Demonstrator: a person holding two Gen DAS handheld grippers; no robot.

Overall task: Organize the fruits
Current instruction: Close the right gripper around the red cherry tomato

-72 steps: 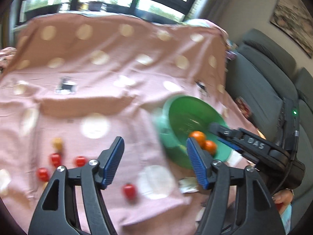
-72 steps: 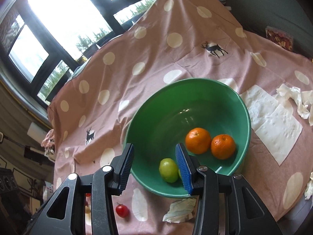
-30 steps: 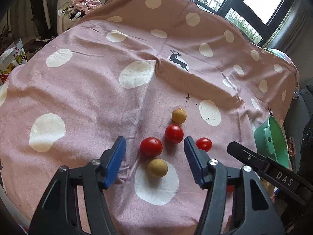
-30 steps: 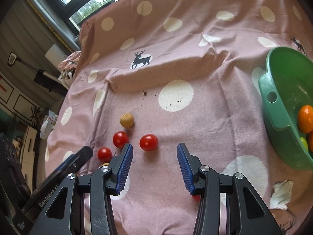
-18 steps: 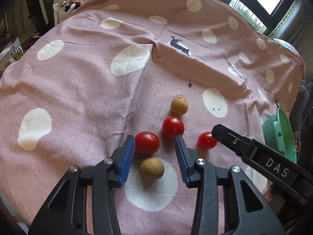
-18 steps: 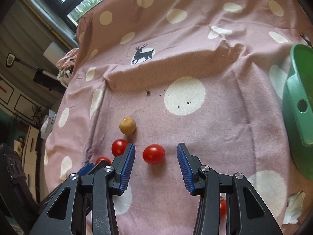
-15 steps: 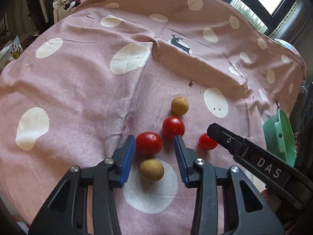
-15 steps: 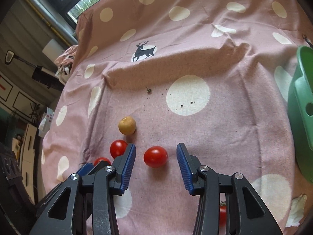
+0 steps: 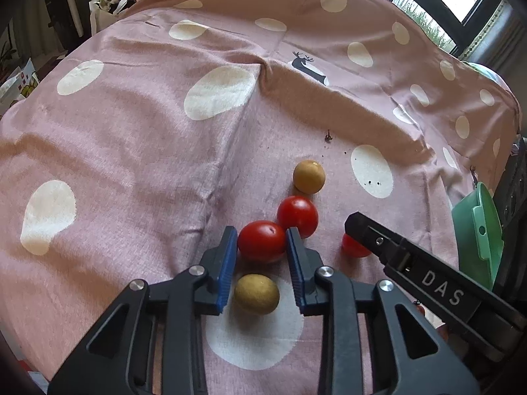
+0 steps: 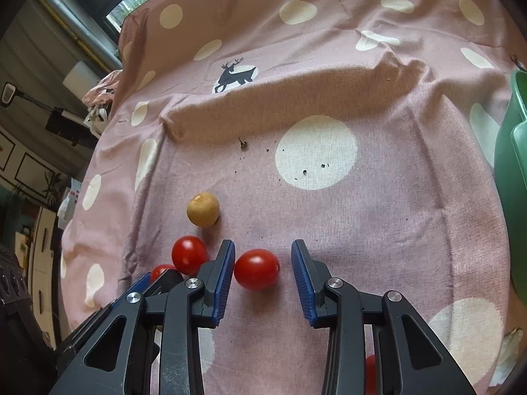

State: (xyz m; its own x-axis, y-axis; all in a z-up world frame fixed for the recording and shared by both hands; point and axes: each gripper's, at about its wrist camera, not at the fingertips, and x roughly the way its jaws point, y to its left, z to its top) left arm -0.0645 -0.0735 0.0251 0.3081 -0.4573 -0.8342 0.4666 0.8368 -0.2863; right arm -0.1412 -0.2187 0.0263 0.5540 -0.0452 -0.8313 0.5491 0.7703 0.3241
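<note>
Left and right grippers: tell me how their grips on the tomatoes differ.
The left gripper has both blue pads against its red tomato, jaws closing; the right gripper has a gap beside its tomato on the right pad's side, jaws also closing. A yellow fruit lies between the left gripper's fingers; nothing else lies between the right's.
</note>
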